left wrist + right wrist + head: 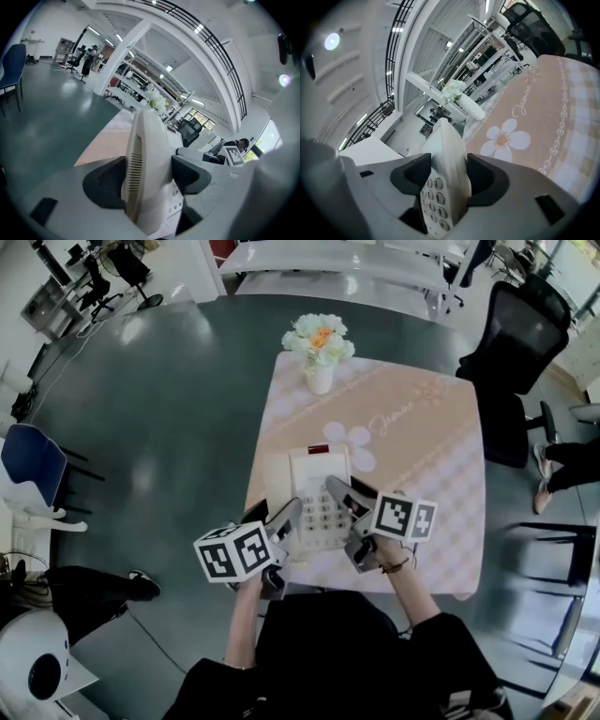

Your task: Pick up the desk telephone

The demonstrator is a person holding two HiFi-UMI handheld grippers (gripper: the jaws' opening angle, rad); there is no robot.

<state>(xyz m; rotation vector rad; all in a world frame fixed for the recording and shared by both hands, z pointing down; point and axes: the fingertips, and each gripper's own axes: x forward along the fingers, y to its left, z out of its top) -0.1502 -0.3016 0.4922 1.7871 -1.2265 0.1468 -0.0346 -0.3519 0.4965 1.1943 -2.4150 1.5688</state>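
The white desk telephone (314,486) lies near the front edge of the pink flowered cloth (427,474), its keypad facing up. My left gripper (289,514) is shut on its left side, where the handset rests; in the left gripper view the dark pads clamp the ribbed white body (149,140). From the other side my right gripper (341,493) is shut on the phone's right edge. The right gripper view shows the number keys (433,193) just below the jaws. Whether the phone is off the cloth I cannot tell.
A white vase of flowers (319,351) stands at the cloth's far edge. The cloth covers part of a dark round table (169,409). A black office chair (520,334) is at the far right, a blue chair (33,463) at the left. A person's legs (572,465) show at the right.
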